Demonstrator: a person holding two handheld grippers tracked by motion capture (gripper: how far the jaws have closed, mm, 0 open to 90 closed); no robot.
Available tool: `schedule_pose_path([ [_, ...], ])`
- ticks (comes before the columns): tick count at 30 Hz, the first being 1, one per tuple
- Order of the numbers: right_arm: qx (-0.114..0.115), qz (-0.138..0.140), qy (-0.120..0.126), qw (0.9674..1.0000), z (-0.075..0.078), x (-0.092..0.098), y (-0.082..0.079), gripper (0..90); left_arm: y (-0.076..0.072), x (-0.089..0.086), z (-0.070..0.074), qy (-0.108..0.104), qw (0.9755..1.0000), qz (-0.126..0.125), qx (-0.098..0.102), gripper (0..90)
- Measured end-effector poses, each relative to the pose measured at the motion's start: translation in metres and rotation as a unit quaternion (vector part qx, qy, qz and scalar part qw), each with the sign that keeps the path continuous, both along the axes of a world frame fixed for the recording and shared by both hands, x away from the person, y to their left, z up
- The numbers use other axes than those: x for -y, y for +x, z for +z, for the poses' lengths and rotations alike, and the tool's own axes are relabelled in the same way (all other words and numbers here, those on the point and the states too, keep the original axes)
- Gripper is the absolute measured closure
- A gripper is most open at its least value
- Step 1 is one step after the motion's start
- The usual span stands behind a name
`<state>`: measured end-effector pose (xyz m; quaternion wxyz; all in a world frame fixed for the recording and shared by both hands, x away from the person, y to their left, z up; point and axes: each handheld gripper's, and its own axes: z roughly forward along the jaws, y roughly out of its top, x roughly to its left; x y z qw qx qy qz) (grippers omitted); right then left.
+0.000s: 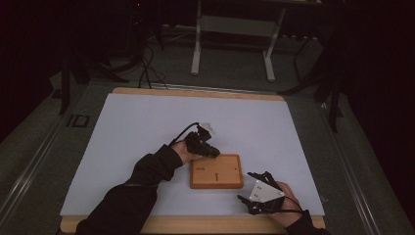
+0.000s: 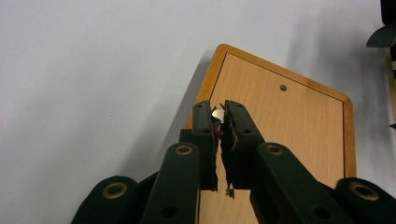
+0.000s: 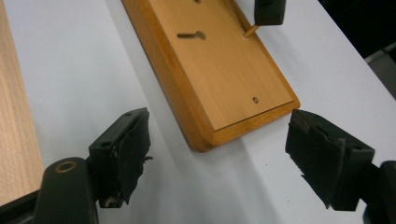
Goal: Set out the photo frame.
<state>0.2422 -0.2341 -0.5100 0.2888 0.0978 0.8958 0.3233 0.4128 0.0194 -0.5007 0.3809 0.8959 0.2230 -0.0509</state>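
Closest of all, in the right gripper view: the right gripper (image 3: 217, 140) with its two black pads (image 3: 126, 149). Stand spread wide apart, with nothing pinched. Hang low over the white mat (image 3: 74, 60), one on each side of the near corner of the wooden board (image 3: 224, 79), not touching it. Close to that corner, a small round hole (image 3: 255, 100) in the board.

Farther off in that same view, the tip of the left gripper (image 3: 268, 14) above the far end of the board. Grips a little wooden peg (image 3: 251, 31) that pokes out slanted toward the board's edge. Touching the wood or not: cannot tell.

In the left gripper view, the left gripper (image 2: 219, 116) with jaws pressed almost together, pinching the top of the peg (image 2: 217, 114), seen as a small shiny spot. Below and beyond, the board (image 2: 289, 130) with its raised rim and one hole (image 2: 283, 87).

From the high view: the board (image 1: 230, 176) flat on the mat (image 1: 147, 132), near the front of the table (image 1: 195, 224). Left gripper (image 1: 214, 154) at the board's far left corner, held by a hand (image 1: 183, 152) out of a dark sleeve (image 1: 132, 196). Right gripper (image 1: 247, 187) just beside the board's right near corner, jaws pointing toward it.
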Motion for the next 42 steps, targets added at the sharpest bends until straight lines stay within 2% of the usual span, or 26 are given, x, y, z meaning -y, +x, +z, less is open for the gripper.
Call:
schedule_pose_path([
  [1,0.000,0.000,0.000,1.0000,0.000,0.000,0.000,21.2,0.000,0.000,0.000,0.000,1.0000,0.000,0.000,84.4],
  [3,0.011,0.002,-0.017,0.9998,-0.002,-0.003,-0.001,21.3,0.001,0.000,0.000,0.000,1.0000,0.000,-0.005,84.5],
  [7,0.059,0.009,-0.055,0.9967,-0.006,-0.011,-0.006,25.1,0.005,0.000,0.000,-0.003,0.9999,0.000,-0.017,84.4],
  [9,0.066,0.014,-0.062,0.9958,-0.007,-0.012,-0.007,26.6,0.006,-0.001,0.000,-0.003,0.9997,0.000,-0.023,84.4],
  [12,0.086,0.024,-0.082,0.9927,-0.010,-0.015,-0.008,30.8,0.008,-0.001,0.000,-0.004,0.9995,0.003,-0.030,84.4],
  [15,0.110,0.037,-0.111,0.9871,-0.014,-0.017,-0.009,36.4,0.010,-0.001,-0.001,-0.008,0.9992,0.005,-0.038,84.5],
  [16,0.110,0.037,-0.111,0.9871,-0.014,-0.017,-0.009,36.4,0.010,-0.001,-0.001,-0.008,0.9992,0.005,-0.038,84.5],
  [17,0.125,0.042,-0.127,0.9832,-0.015,-0.018,-0.010,38.3,0.011,-0.002,-0.001,-0.009,0.9991,0.006,-0.042,84.5],
  [18,0.150,0.044,-0.148,0.9765,-0.020,-0.020,-0.011,42.1,0.011,-0.002,-0.001,-0.009,0.9990,0.004,-0.043,84.5],
  [19,0.150,0.044,-0.148,0.9765,-0.020,-0.020,-0.011,42.1,0.011,-0.002,-0.001,-0.009,0.9990,0.004,-0.044,84.5],
  [20,0.173,0.046,-0.161,0.9707,-0.023,-0.022,-0.011,44.3,0.012,-0.002,-0.001,-0.009,0.9989,0.004,-0.045,84.5],
  [21,0.173,0.046,-0.161,0.9707,-0.023,-0.022,-0.011,44.3,0.012,-0.002,-0.001,-0.010,0.9989,0.003,-0.046,84.5],
  [23,0.193,0.052,-0.176,0.9637,-0.026,-0.024,-0.012,46.3,0.012,-0.002,-0.001,-0.009,0.9988,0.004,-0.048,84.5],
  [24,0.207,0.058,-0.190,0.9578,-0.029,-0.026,-0.012,48.1,0.012,-0.002,-0.001,-0.009,0.9988,0.003,-0.048,84.5],
  [25,0.207,0.058,-0.190,0.9578,-0.029,-0.026,-0.012,48.1,0.013,-0.002,-0.001,-0.010,0.9987,0.004,-0.050,84.5],
  [26,0.215,0.063,-0.200,0.9539,-0.031,-0.027,-0.012,49.1,0.013,-0.002,-0.001,-0.010,0.9986,0.003,-0.051,84.5],
  [27,0.218,0.067,-0.205,0.9519,-0.033,-0.028,-0.012,49.3,0.014,-0.002,-0.001,-0.010,0.9985,0.003,-0.054,84.5],
  [29,0.245,0.077,-0.233,0.9380,-0.040,-0.031,-0.013,51.6,0.016,-0.002,-0.002,-0.010,0.9984,0.000,-0.056,84.5],
  [30,0.253,0.077,-0.239,0.9342,-0.042,-0.032,-0.013,52.5,0.016,-0.002,-0.002,-0.010,0.9984,0.000,-0.056,84.5],
  [32,0.264,0.082,-0.247,0.9288,-0.045,-0.032,-0.012,53.3,0.017,-0.002,-0.002,-0.012,0.9982,-0.002,-0.059,84.5],
  [33,0.264,0.082,-0.247,0.9288,-0.045,-0.032,-0.012,53.3,0.017,-0.002,-0.002,-0.011,0.9981,-0.002,-0.060,84.5],
  [34,0.275,0.082,-0.254,0.9238,-0.047,-0.032,-0.012,54.5,0.017,-0.002,-0.002,-0.012,0.9981,-0.002,-0.061,84.5],
  [36,0.284,0.081,-0.261,0.9189,-0.048,-0.033,-0.012,57.2,0.019,-0.003,-0.003,-0.015,0.9978,-0.002,-0.065,84.4],
  [38,0.312,0.074,-0.270,0.9081,-0.051,-0.033,-0.012,64.7,0.020,-0.003,-0.003,-0.018,0.9976,-0.005,-0.067,84.4],
  [40,0.312,0.074,-0.270,0.9081,-0.051,-0.033,-0.012,64.7,0.020,-0.003,-0.003,-0.017,0.9975,-0.004,-0.068,84.4],
  [42,0.325,0.073,-0.274,0.9022,-0.052,-0.033,-0.012,66.5,0.020,-0.003,-0.003,-0.017,0.9975,-0.004,-0.069,84.4],
])
